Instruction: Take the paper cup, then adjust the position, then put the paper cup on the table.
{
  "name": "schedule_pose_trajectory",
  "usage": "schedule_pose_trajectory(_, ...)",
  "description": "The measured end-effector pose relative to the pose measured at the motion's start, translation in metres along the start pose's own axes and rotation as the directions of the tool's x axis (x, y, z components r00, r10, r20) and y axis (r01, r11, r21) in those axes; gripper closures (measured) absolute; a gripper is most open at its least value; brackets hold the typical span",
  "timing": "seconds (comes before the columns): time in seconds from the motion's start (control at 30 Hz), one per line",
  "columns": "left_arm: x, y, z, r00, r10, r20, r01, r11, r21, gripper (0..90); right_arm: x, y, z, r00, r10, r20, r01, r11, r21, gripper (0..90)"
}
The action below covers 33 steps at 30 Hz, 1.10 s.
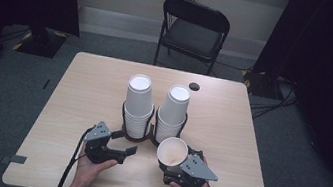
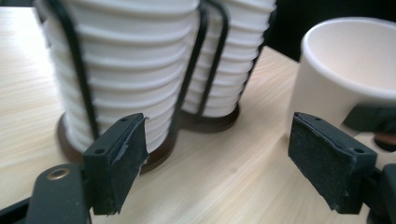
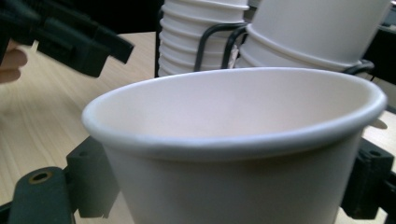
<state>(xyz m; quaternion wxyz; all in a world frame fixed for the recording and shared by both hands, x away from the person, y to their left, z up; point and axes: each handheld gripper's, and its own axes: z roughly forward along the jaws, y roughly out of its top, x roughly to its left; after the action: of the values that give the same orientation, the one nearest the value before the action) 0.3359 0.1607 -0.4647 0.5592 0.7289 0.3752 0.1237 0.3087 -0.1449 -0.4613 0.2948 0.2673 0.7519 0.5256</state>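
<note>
Care with squeeze matters here: the right gripper (image 1: pixel 178 168) clasps a single paper cup (image 1: pixel 172 152) by its wall, mouth up, near the right cup stack (image 1: pixel 173 112), so I would keep the grip light to avoid denting it. The left gripper (image 1: pixel 127 151) stands wide and empty, just in front of the left cup stack (image 1: pixel 138 104) in its wire holder (image 2: pixel 77 70). The cup's base is cut off in the right gripper view, so whether it rests on the table (image 1: pixel 84 85) is unclear.
</note>
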Motion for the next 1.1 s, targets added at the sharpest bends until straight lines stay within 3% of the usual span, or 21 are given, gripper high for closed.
schedule_pose_trajectory(0.17, 0.003, -0.009, -0.006, 0.9997, 0.02, -0.016, -0.021, 0.9994, -0.028, 16.8, -0.015, -0.001, -0.005, 0.9976, 0.068, 0.01, -0.068, 0.997, -0.033, 12.6)
schedule_pose_trajectory(0.37, 0.005, -0.021, -0.01, 0.9934, 0.018, -0.114, -0.026, 0.9972, -0.071, 15.6, -0.032, 0.003, -0.011, 0.9916, 0.121, 0.046, -0.118, 0.991, -0.069, 12.6)
schedule_pose_trajectory(0.53, 0.011, -0.027, -0.016, 0.9952, 0.025, -0.094, -0.032, 0.9964, -0.078, 15.4, -0.05, 0.007, -0.015, 0.9838, 0.157, 0.087, -0.149, 0.985, -0.09, 12.6)
schedule_pose_trajectory(0.63, 0.01, -0.031, -0.017, 0.987, 0.054, -0.152, -0.066, 0.9949, -0.076, 15.4, -0.061, 0.009, -0.014, 0.9782, 0.177, 0.108, -0.166, 0.981, -0.104, 12.6)
schedule_pose_trajectory(0.7, 0.01, -0.035, -0.018, 0.9811, 0.053, -0.186, -0.071, 0.9929, -0.095, 15.4, -0.067, 0.011, -0.013, 0.9741, 0.189, 0.124, -0.175, 0.978, -0.115, 12.6)
schedule_pose_trajectory(0.73, 0.01, -0.036, -0.018, 0.976, 0.065, -0.208, -0.086, 0.9918, -0.095, 15.4, -0.071, 0.011, -0.012, 0.9712, 0.198, 0.133, -0.182, 0.976, -0.119, 12.6)
schedule_pose_trajectory(0.77, 0.009, -0.038, -0.017, 0.9662, 0.072, -0.248, -0.1, 0.99, -0.1, 15.4, -0.074, 0.011, -0.01, 0.9691, 0.206, 0.136, -0.19, 0.974, -0.126, 12.6)
schedule_pose_trajectory(0.8, 0.009, -0.038, -0.017, 0.9622, 0.075, -0.262, -0.104, 0.9896, -0.099, 15.5, -0.077, 0.011, -0.009, 0.9671, 0.208, 0.146, -0.19, 0.973, -0.131, 12.6)
schedule_pose_trajectory(0.87, 0.009, -0.039, -0.018, 0.9645, 0.057, -0.258, -0.093, 0.987, -0.131, 15.4, -0.082, 0.01, -0.007, 0.9604, 0.211, 0.182, -0.186, 0.972, -0.144, 12.6)
schedule_pose_trajectory(0.97, 0.009, -0.04, -0.019, 0.9633, 0.042, -0.265, -0.084, 0.985, -0.151, 15.4, -0.092, 0.01, -0.003, 0.954, 0.238, 0.182, -0.213, 0.966, -0.15, 12.6)
schedule_pose_trajectory(1.1, 0.006, -0.041, -0.02, 0.9552, 0.067, -0.288, -0.117, 0.9803, -0.159, 15.4, -0.106, 0.014, 0.003, 0.9458, 0.243, 0.215, -0.216, 0.966, -0.144, 12.6)
